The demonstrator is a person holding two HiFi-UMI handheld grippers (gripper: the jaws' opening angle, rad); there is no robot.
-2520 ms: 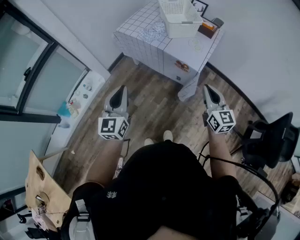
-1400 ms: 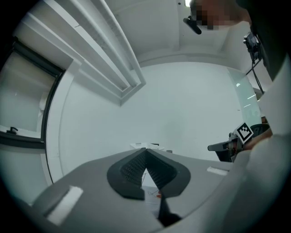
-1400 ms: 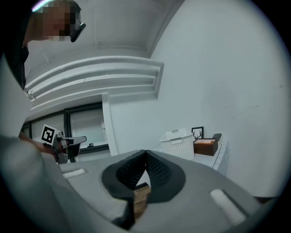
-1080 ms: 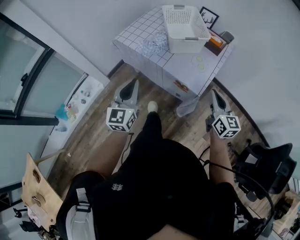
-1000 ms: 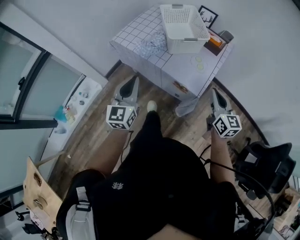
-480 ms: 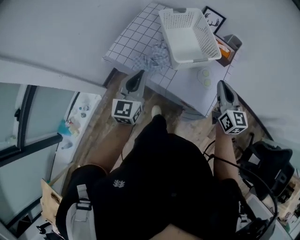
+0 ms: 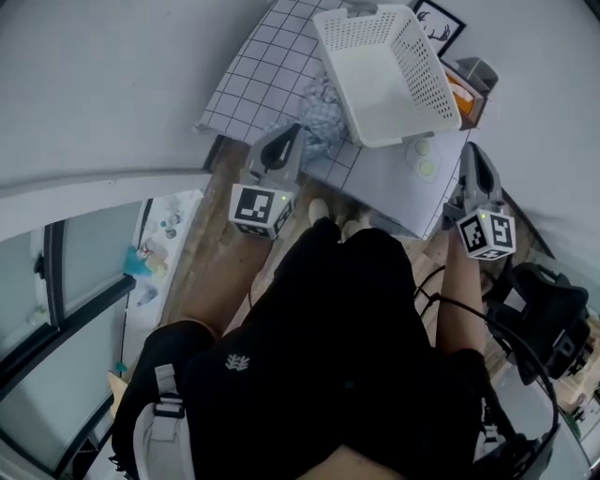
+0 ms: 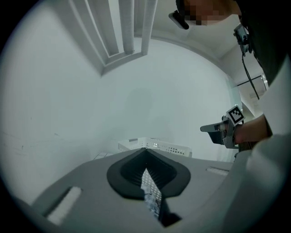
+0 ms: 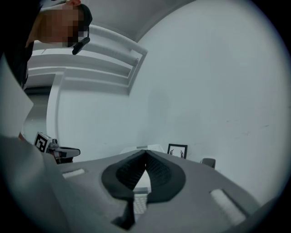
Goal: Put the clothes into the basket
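A white perforated basket [image 7: 389, 70] stands empty on the table with the grid-pattern cloth [image 7: 258, 66]. A crumpled blue-and-white garment [image 7: 323, 105] lies on the table just left of the basket. My left gripper [image 7: 292, 133] is shut and empty, with its tip at the table's near edge beside the garment. My right gripper [image 7: 472, 152] is also shut and empty, at the table's right corner. In the left gripper view the jaws [image 8: 146, 151] meet in front of the basket [image 8: 157, 145]. The right gripper view shows its jaws [image 9: 145, 152] closed tip to tip.
A framed picture [image 7: 439, 17], an orange-filled box [image 7: 461, 92] and two pale round coasters [image 7: 422, 157] share the table's right side. A black office chair [image 7: 544, 309] stands at the right. A windowsill with small items [image 7: 155, 253] runs along the left.
The person has walked up to the table. Both grippers moved forward with them, from over the wooden floor to the table's near edge. Both stayed shut.
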